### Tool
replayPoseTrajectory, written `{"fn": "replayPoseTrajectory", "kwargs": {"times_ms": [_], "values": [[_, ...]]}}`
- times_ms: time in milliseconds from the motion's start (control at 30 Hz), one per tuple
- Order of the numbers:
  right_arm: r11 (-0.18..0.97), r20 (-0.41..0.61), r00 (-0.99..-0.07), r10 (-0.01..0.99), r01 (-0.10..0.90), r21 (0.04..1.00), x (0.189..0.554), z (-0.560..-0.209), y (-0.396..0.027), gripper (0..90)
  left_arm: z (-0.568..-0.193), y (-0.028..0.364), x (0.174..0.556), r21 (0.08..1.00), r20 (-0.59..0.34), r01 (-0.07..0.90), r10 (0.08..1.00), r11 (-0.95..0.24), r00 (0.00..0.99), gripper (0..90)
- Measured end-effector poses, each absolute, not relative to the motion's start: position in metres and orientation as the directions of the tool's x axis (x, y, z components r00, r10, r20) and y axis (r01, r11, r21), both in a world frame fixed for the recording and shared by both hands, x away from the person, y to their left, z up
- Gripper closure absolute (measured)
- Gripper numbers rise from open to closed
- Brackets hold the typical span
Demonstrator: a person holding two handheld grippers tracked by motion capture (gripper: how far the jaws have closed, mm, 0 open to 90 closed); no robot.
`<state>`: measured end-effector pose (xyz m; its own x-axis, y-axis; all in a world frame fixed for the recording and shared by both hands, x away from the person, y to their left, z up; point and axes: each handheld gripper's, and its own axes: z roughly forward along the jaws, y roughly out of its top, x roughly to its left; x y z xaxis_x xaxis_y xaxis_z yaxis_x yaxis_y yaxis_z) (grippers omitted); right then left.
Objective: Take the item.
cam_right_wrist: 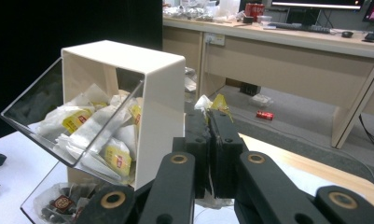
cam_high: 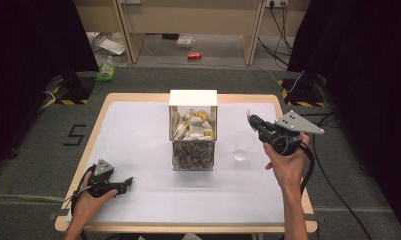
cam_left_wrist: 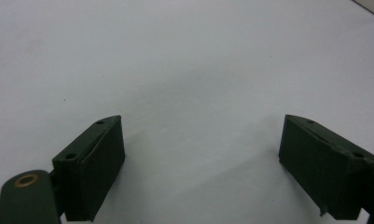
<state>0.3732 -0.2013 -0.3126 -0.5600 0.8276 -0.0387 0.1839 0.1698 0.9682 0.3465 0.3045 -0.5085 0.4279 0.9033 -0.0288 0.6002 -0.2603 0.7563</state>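
Your right gripper (cam_right_wrist: pixel 211 116) raised beside the white dispenser box (cam_high: pixel 193 131), jaws pinched on a tea bag (cam_right_wrist: pixel 212 103), above the clear cup (cam_high: pixel 243 145), your left gripper (cam_high: pixel 124 184) low on the table (cam_high: pixel 138 150), jaws spread wide

A tall white box with clear tilted bins (cam_high: pixel 193 131) stood mid-table, a clear plastic cup (cam_high: pixel 243 145) just right of it. The white tabletop (cam_high: pixel 138 145) lay open to the left and front.

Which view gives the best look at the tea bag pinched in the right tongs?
The right gripper view: the white-and-yellow tea bag sticks up between the closed jaws of the right tongs. In the high view it is a pale speck at the tips of the right tongs, too small to identify. The left gripper view shows bare table.
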Motion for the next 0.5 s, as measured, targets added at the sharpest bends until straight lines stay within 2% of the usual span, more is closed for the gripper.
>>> {"fn": "replayPoseTrajectory", "kwargs": {"times_ms": [500], "values": [[0.171, -0.018, -0.543, 0.840, 0.234, 0.957, 0.390, -0.340, -0.206, 87.7, -0.508, 0.305, 0.347, 0.756, -0.030, 0.601, 0.903, -0.260, 0.428, 13.4]]}}
